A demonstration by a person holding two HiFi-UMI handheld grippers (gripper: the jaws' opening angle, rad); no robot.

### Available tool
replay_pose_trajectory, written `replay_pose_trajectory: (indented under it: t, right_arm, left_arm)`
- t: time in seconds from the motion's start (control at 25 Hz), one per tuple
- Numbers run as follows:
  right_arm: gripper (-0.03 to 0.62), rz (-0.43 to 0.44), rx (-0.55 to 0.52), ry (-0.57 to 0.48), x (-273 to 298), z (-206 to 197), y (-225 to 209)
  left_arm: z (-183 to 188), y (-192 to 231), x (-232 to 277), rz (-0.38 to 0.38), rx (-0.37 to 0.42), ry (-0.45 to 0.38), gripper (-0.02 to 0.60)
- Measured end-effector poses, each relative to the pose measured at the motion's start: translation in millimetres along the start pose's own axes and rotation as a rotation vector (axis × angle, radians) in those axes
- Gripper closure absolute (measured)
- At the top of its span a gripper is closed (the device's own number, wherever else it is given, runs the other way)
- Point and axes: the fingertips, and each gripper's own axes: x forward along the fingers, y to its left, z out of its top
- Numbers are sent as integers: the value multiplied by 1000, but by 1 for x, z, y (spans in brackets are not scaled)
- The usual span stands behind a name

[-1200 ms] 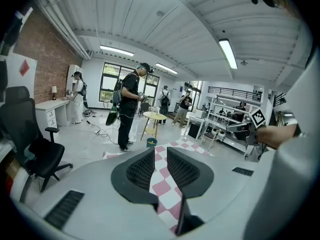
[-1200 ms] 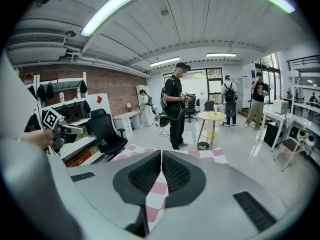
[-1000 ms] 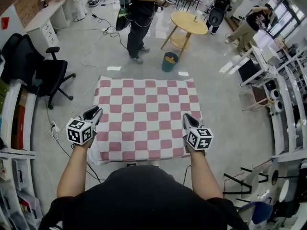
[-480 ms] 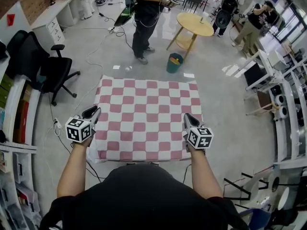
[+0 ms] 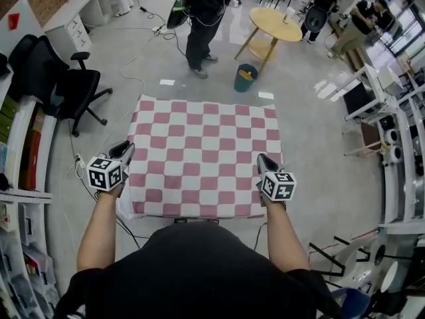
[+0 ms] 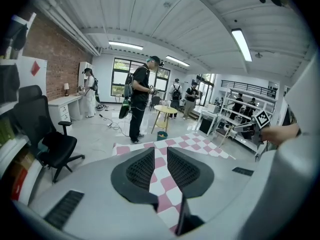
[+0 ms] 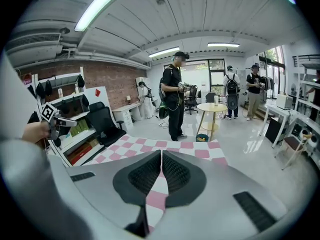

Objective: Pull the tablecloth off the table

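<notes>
A pink-and-white checked tablecloth (image 5: 206,155) lies spread flat over the table, which is hidden beneath it. My left gripper (image 5: 123,153) is at the cloth's near left edge and my right gripper (image 5: 264,160) at its near right edge. In the left gripper view the cloth (image 6: 200,144) runs as a strip between the pads of the left gripper (image 6: 160,153), which is shut on it. The right gripper view shows the right gripper (image 7: 161,156) pinched tight on the cloth (image 7: 150,146), with its tips meeting.
A person (image 5: 202,18) stands beyond the far edge, next to a green bin (image 5: 245,77) and a round wooden table (image 5: 277,25). A black office chair (image 5: 63,85) and shelves (image 5: 20,178) are at the left, with cables (image 5: 143,52) on the floor. Metal racks (image 5: 398,145) line the right.
The head view has tipped a little, so the cloth sits slightly higher in frame. My left gripper has drifted a bit outward. Both grippers keep their hold on the near edge.
</notes>
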Motion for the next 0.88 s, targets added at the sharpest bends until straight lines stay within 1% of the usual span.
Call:
replay_pose_trajectory:
  t: [0.2, 0.36, 0.6, 0.88]
  right_arm:
    - [562, -18, 1, 45, 14, -18, -16]
    - [562, -17, 11, 84, 26, -36, -23]
    - [562, -24, 32, 142, 39, -67, -35]
    - [562, -65, 58, 203, 43, -105, -65]
  left_arm:
    - [-15, 13, 9, 23, -19, 31, 485]
    - [-33, 20, 20, 32, -38, 66, 483]
    - [-69, 29, 36, 43, -55, 148, 468]
    - [-123, 57, 46, 88, -75, 262, 440]
